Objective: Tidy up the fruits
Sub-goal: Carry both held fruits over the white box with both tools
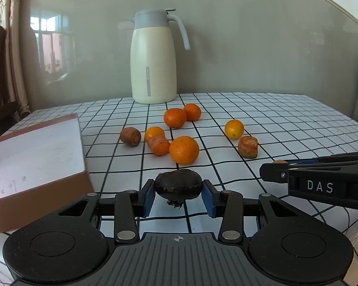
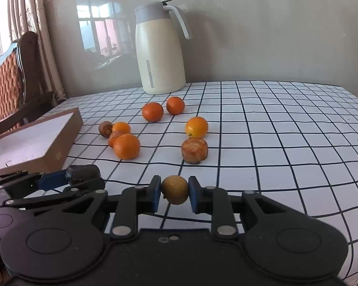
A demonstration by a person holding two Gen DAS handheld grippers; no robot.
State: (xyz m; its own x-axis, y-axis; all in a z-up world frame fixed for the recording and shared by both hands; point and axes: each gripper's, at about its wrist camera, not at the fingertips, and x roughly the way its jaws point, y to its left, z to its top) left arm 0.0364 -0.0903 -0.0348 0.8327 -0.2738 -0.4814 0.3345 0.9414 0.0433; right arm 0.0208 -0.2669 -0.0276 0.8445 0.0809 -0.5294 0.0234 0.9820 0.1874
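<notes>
Left gripper (image 1: pixel 178 194) tight on a dark brown round fruit (image 1: pixel 178 187), blue pads (image 1: pixel 148 196) pressing both sides. Right gripper (image 2: pixel 175 191) squeezed on a small yellow-brown fruit (image 2: pixel 175 190), held just above the checked tablecloth (image 2: pixel 274 143). Beyond, on the cloth: five oranges, the nearest one (image 2: pixel 126 146) beside an orange stub (image 1: pixel 159 144). Another cut stub (image 2: pixel 194 150) near a yellow orange (image 2: pixel 196 127). Brown box with white inside (image 2: pixel 31 143) at left. Cream jug (image 2: pixel 160 47) at the back.

A grid-patterned table (image 1: pixel 286 119) carries a cream jug (image 1: pixel 153 59), a shallow box (image 1: pixel 33 157) (at the left edge), scattered oranges (image 1: pixel 184 150) and carrot chunks (image 1: pixel 247 146).
</notes>
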